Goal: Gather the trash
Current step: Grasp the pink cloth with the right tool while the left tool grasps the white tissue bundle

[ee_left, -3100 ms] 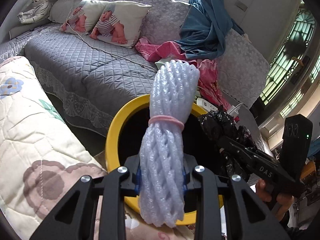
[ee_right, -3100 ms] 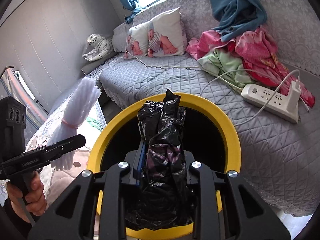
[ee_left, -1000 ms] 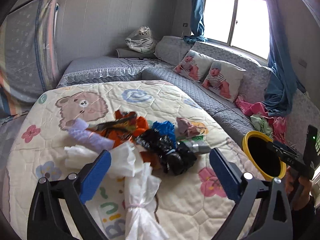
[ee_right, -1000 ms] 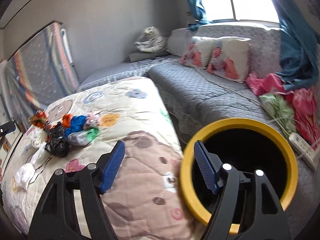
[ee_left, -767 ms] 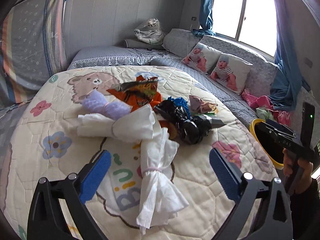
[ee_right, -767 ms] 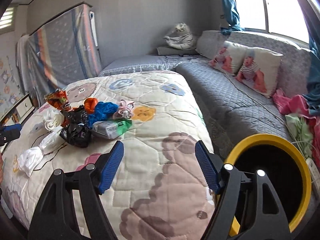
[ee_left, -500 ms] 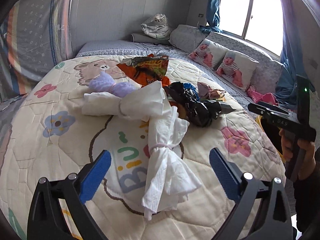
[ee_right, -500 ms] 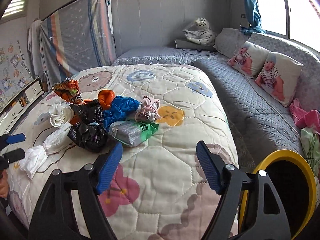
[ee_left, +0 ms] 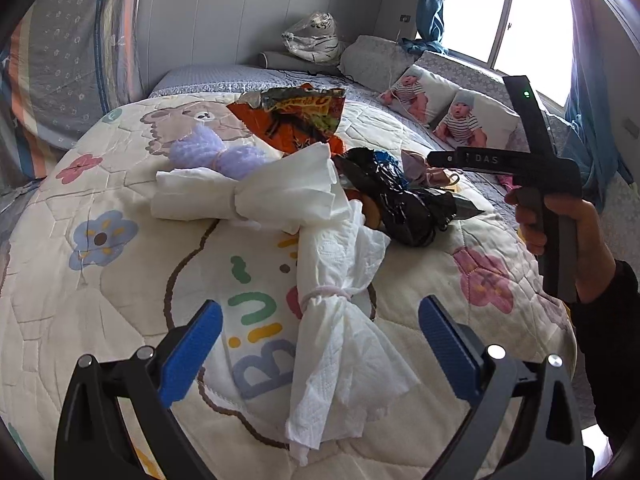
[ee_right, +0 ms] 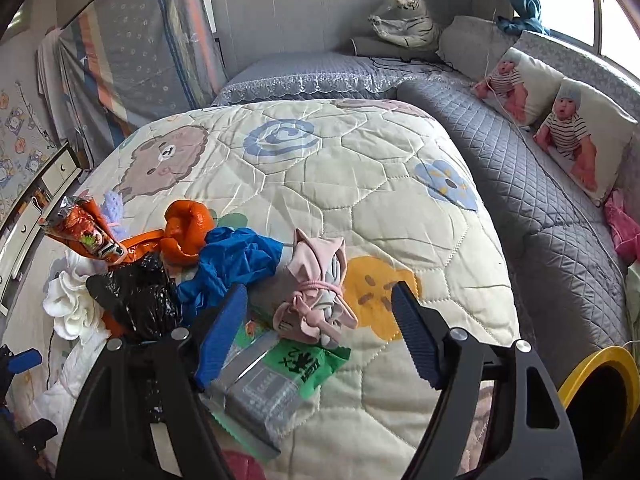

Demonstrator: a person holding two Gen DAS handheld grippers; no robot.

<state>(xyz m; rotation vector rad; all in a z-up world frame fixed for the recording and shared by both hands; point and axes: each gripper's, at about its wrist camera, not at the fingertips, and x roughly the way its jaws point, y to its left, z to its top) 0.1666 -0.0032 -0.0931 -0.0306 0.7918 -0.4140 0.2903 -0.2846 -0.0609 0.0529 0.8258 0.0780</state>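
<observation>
Left gripper, jaws spread and empty, straddles the near tail of the tied white tissue bundle, long axis running near-to-far; right gripper, empty and narrowing, frames the pink bundle farther right on the quilt.

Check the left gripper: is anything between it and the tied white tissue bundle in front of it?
Nothing visible. The left gripper stands open with the white tissue bundle lying directly between its fingers on the quilt.
</observation>
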